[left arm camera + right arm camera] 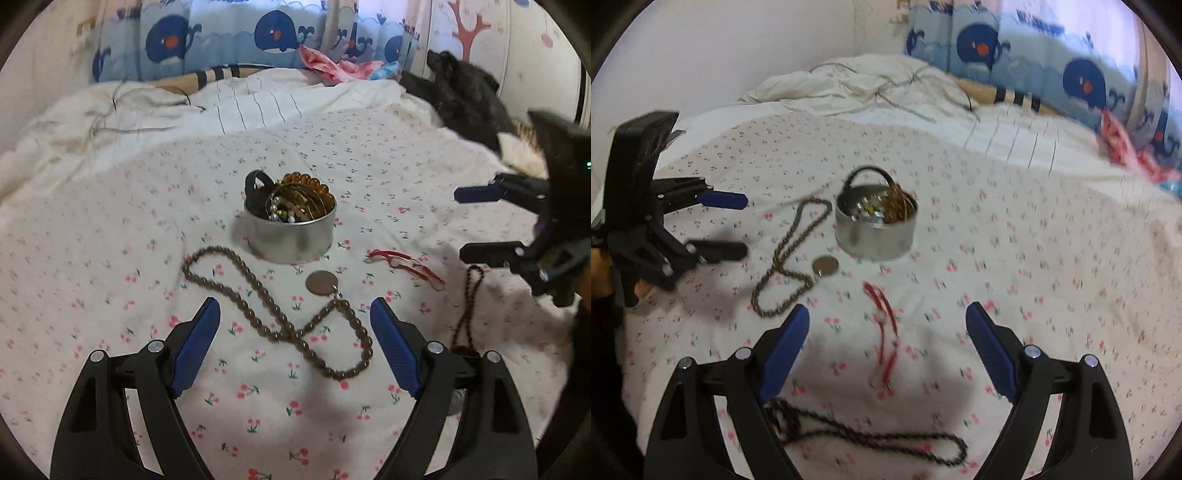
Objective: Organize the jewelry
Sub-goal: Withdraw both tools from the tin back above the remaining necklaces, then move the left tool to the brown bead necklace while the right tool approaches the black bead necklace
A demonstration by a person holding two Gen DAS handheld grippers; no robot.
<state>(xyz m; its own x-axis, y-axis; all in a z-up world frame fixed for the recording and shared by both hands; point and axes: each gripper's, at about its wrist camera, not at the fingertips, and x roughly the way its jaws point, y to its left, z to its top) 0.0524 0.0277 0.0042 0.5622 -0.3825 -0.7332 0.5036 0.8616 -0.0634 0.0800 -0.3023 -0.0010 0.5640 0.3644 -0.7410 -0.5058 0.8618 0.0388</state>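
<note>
A round metal tin (291,236) (875,236) stands on the bed, filled with amber beads, pearls and bangles. In front of it lies a brown bead necklace (258,295) (786,266) with a round metal pendant (321,283) (825,266). My left gripper (295,317) (737,225) hovers open over the necklace's near loop, nothing between its blue pads. A red string bracelet (406,266) (884,332) lies to the right. My right gripper (886,325) (465,221) is open above it. A dark bead strand (871,439) (467,306) lies nearest me.
The bed is covered by a white cherry-print sheet (147,280). A crumpled white duvet (110,122) and whale-print cushions (221,40) lie at the back. A black furry thing (461,96) rests at the far right, near pink cloth (332,66).
</note>
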